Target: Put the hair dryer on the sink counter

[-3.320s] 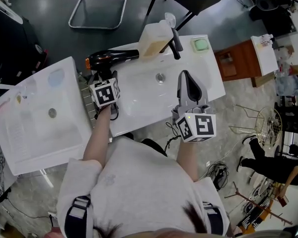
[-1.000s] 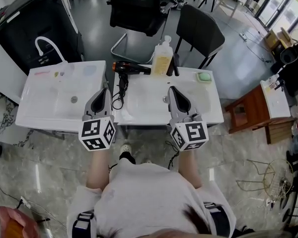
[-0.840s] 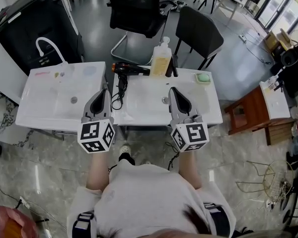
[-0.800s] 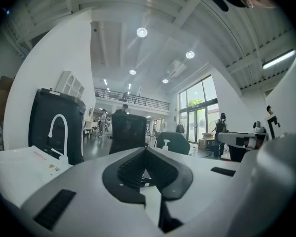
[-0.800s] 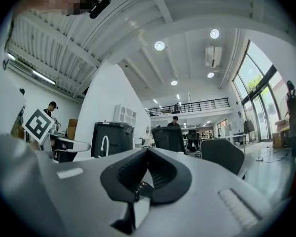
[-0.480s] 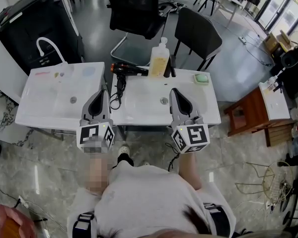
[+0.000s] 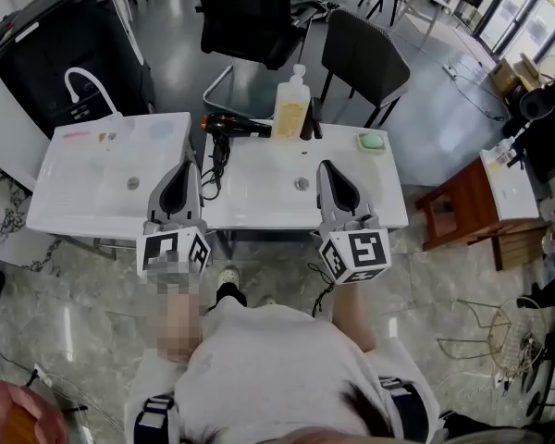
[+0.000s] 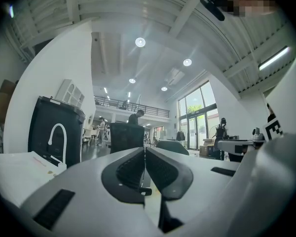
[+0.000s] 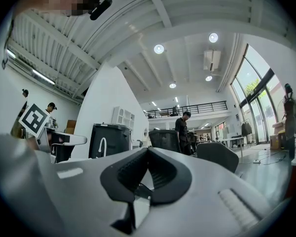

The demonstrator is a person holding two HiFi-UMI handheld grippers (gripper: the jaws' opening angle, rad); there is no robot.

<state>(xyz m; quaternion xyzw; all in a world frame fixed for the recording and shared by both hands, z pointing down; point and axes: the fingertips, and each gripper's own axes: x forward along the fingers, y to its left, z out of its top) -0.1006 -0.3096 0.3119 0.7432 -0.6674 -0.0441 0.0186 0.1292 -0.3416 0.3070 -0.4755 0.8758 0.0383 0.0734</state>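
**Hair dryer rests on the table, both grippers empty**

At far left stands a second white basin (image 7: 83,174), untouched. Beside it the left gripper (image 7: 187,165) hovers at the table's front left corner. Its jaws are pressed together with nothing between them, as the left gripper view confirms (image 8: 144,162).

The black hair dryer (image 7: 233,126) lies on its side at the back left corner of the table (image 7: 259,197), nozzle pointing toward a tall soap bottle (image 7: 291,109) just beside it. Its cord (image 7: 217,160) trails forward along the table's left edge. Neither gripper touches the dryer.

Further right, the right gripper (image 7: 326,166) hangs over the table's front edge near the drain, well apart from the dryer. Its jaws are likewise closed on nothing (image 9: 148,164). A green soap dish (image 7: 370,141) sits at the back right corner.

With the dryer lying free on the table and both grippers empty, the placement looks complete. Nothing more appears left to do.
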